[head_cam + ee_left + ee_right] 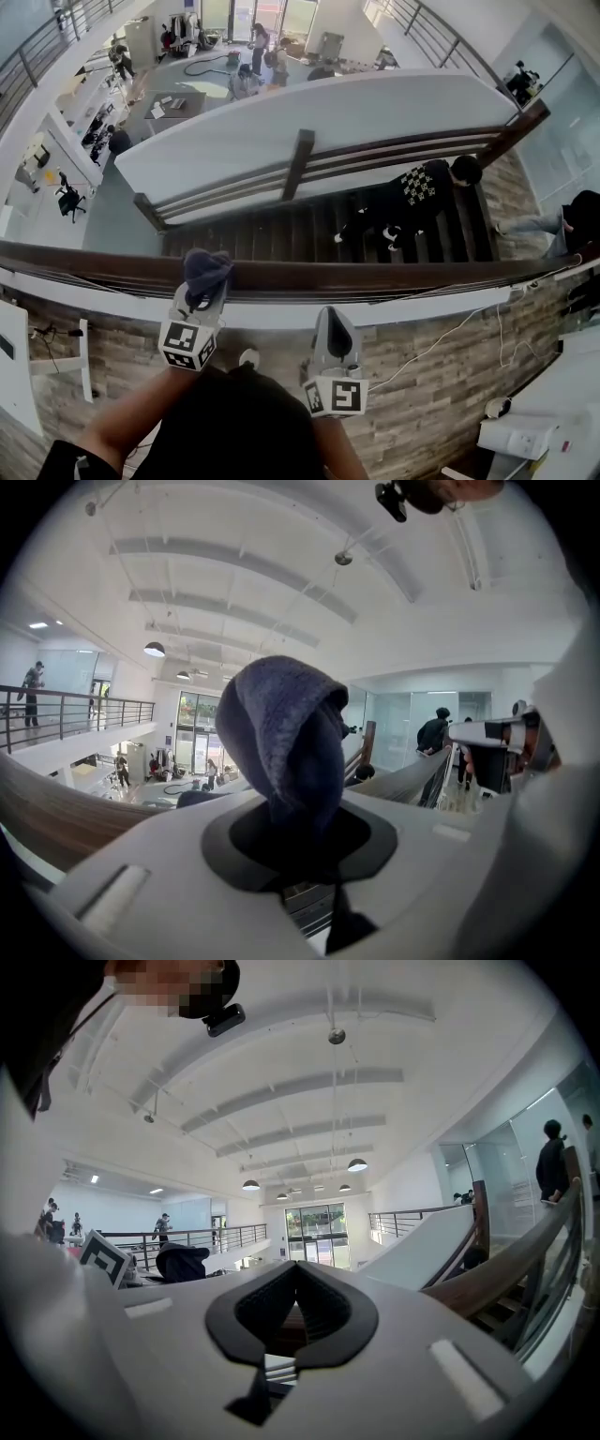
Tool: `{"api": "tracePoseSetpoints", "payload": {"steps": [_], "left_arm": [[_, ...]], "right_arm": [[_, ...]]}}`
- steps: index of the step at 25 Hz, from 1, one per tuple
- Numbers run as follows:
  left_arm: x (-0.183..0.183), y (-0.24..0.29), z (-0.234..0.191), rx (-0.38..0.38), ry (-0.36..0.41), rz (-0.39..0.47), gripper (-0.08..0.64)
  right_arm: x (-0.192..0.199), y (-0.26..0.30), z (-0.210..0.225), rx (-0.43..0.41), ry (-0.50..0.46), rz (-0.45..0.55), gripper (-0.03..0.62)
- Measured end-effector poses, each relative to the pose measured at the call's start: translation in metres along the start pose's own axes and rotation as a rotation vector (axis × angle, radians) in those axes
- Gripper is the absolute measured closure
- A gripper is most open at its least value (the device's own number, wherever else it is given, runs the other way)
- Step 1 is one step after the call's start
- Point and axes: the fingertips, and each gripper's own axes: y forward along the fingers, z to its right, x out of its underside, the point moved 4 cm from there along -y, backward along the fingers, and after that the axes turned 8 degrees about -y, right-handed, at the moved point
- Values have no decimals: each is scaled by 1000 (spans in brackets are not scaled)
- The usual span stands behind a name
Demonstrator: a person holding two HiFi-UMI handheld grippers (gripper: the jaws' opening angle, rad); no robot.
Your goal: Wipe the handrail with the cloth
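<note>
Handrail (394, 274) wiping judged under way: cloth (207, 267) is clamped in left gripper (201, 292), seemingly on the handrail. Right gripper (331, 317) is clenched empty nearby. Most of the handrail is judged left.

A dark wooden staircase (309, 230) ran across the middle of the head view, behind it a white sloped parapet (309, 117). Desks (173, 103) filled the lower floor at upper left. Pendant lamps (356, 1164) hung from a white ribbed ceiling (309, 1082).
</note>
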Motion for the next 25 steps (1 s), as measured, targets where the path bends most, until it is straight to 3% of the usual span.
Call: {"api": "tracePoseSetpoints", "payload": {"steps": [25], "left_arm": [[7,44,68,131,-26,-58,480]], "right_arm": [[11,-28,20,107,3,-39,591]]}}
